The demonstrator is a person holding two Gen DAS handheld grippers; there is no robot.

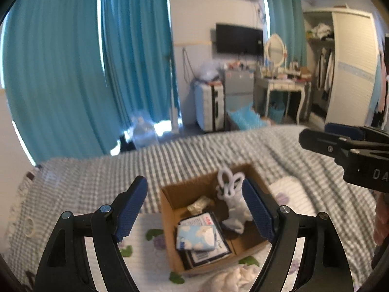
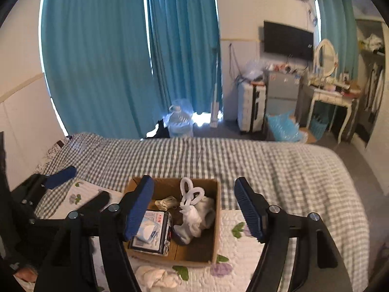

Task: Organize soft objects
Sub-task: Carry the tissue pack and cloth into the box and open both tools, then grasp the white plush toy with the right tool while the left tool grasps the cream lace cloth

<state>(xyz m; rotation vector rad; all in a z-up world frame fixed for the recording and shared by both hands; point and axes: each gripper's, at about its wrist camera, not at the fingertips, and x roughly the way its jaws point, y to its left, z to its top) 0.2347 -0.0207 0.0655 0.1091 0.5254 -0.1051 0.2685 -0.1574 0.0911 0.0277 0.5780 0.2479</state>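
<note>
An open cardboard box sits on the bed. Inside lie a white plush toy with looped ears, a blue cloud-print pack on flat packets, and a crumpled wrapper. A white cloth lies on the quilt in front of the box. My left gripper is open and empty above the box. My right gripper is open and empty above the box too; it shows at the right edge of the left wrist view.
A grey checked blanket covers the bed, with a white floral quilt near me. A striped pillow lies right of the box. Beyond the bed are teal curtains, a suitcase, a dressing table and a wardrobe.
</note>
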